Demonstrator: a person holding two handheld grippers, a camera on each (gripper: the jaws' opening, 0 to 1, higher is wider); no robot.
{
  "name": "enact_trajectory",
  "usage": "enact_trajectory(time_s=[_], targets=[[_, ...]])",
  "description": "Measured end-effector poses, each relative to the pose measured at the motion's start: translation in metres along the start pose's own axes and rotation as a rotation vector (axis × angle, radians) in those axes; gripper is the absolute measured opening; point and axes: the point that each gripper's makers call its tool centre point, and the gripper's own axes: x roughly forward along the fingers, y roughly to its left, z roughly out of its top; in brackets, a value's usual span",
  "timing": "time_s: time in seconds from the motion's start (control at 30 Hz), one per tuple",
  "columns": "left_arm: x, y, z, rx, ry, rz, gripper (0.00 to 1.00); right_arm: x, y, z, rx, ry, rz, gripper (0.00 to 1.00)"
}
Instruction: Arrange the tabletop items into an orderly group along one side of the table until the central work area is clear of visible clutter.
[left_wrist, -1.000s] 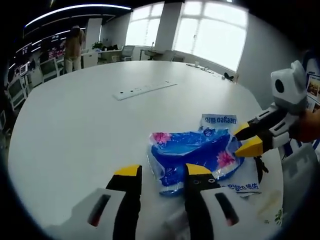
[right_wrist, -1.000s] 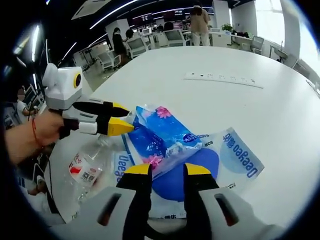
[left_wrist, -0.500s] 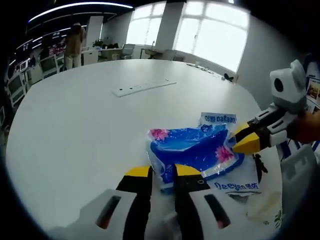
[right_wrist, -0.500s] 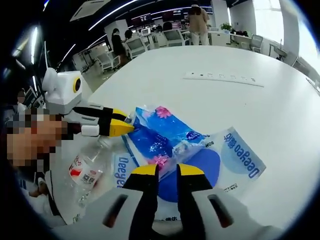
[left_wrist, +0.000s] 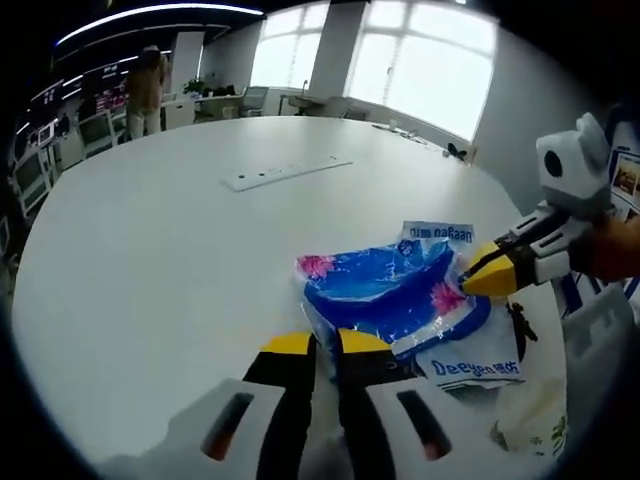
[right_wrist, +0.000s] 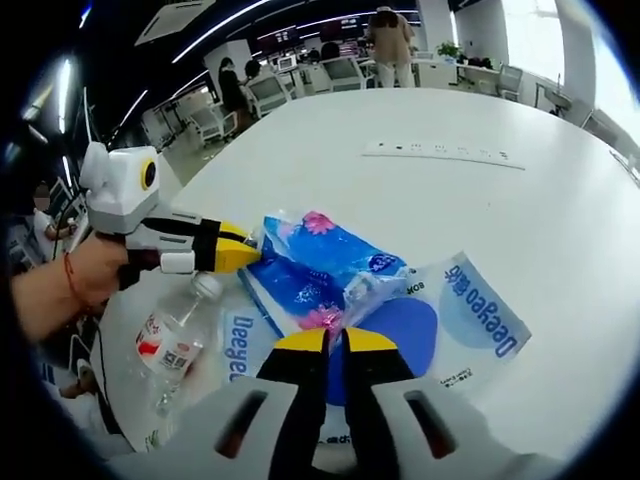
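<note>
- Pinching both ends of the blue tissue pack (left_wrist: 392, 297): left tongs (left_wrist: 314, 345) pressed together on its near edge in the left gripper view, right tongs (right_wrist: 336, 342) pressed together on its near corner in the right gripper view.
- Left gripper view: right tongs (left_wrist: 487, 275) come in from the right, yellow tips together, on the pack's right end by the pink flower print.
- Right gripper view: left tongs (right_wrist: 236, 255) come in from the left, tips together, at the pack's left corner; a hand (right_wrist: 75, 283) grips the handle behind them.
- Tissue pack is crinkled blue plastic with pink flowers, lying on top of the white-and-blue Deegeo bag (right_wrist: 470, 312).
- Deegeo bag lies flat on the white surface (left_wrist: 170, 260) near its edge, sticking out from under the pack on both sides; lettering readable in the left gripper view (left_wrist: 470, 367).
- Clear plastic water bottle (right_wrist: 175, 336) with a red-and-white label lies on its side just beside the bag, below the left tongs, near the surface edge.
- White power strip (left_wrist: 285, 176) sits well apart, toward the middle of the surface; also seen in the right gripper view (right_wrist: 443, 155).
- Background: office desks and chairs, a person standing (right_wrist: 388, 33) beyond the far edge.
</note>
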Motion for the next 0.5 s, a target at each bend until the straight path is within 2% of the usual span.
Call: enact_trajectory(time_s=[0.2, 0.5], targets=[[-0.001, -0.004, 0.001, 0.004, -0.004, -0.010, 0.00, -0.002, 0.000, 0.000, 0.001, -0.003, 0.002, 0.00], [-0.010, -0.008, 0.013, -0.002, -0.045, 0.002, 0.00, -0.008, -0.001, 0.004, 0.015, -0.025, 0.007, 0.00]])
